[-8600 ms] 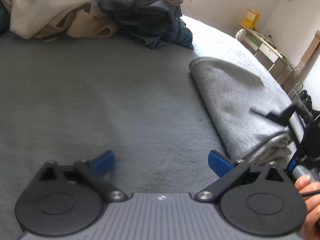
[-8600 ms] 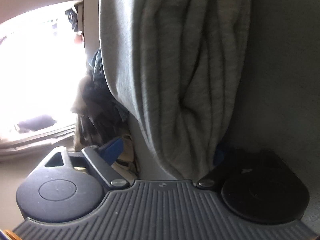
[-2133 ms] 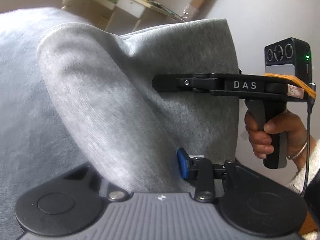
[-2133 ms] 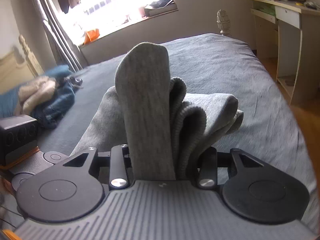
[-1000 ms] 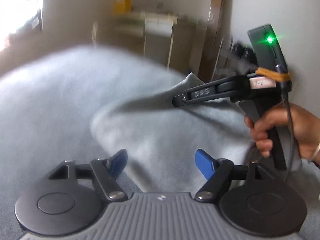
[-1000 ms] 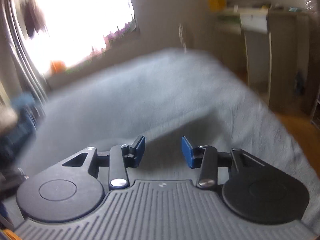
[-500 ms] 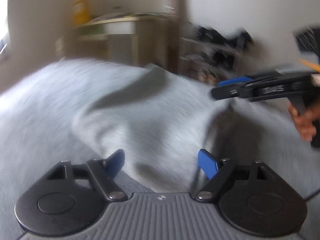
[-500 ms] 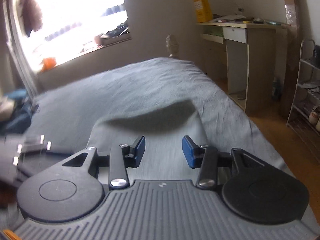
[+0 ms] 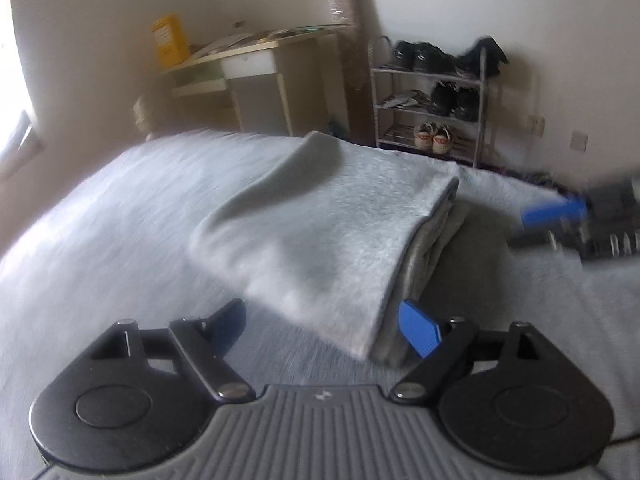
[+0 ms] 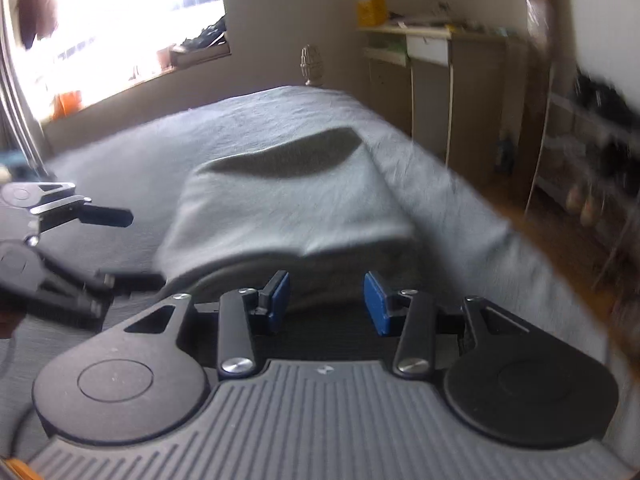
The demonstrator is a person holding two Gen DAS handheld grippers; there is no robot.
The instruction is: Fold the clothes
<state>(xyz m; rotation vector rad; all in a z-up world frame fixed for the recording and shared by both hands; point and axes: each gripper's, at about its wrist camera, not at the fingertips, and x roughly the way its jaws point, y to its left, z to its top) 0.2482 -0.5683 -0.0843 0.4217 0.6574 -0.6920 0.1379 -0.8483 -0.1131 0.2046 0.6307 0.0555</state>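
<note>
A folded grey garment [image 9: 320, 232] lies on the grey bedspread [image 9: 100, 220], its layered edge facing right in the left wrist view. My left gripper [image 9: 322, 316] hovers just short of its near corner; the jaws are opening and the pads press on nothing. In the right wrist view the same garment [image 10: 288, 200] lies ahead of my right gripper [image 10: 326, 290], whose blue pads stand apart with nothing between them. The right gripper [image 9: 560, 216] shows blurred at the right of the left wrist view. The left gripper [image 10: 116, 248] shows at the left of the right wrist view.
Past the bed stand a desk [image 9: 256, 68] with a yellow box [image 9: 168, 44] and a shoe rack [image 9: 432, 96] against the wall. A bright window [image 10: 120, 20] lies beyond the bed's far side. Wooden floor [image 10: 560, 232] runs along the bed's right edge.
Both grippers, shut on the grey garment two seconds ago, have let it go and drawn back. It now lies folded on the bed. The left jaws have spread wider.
</note>
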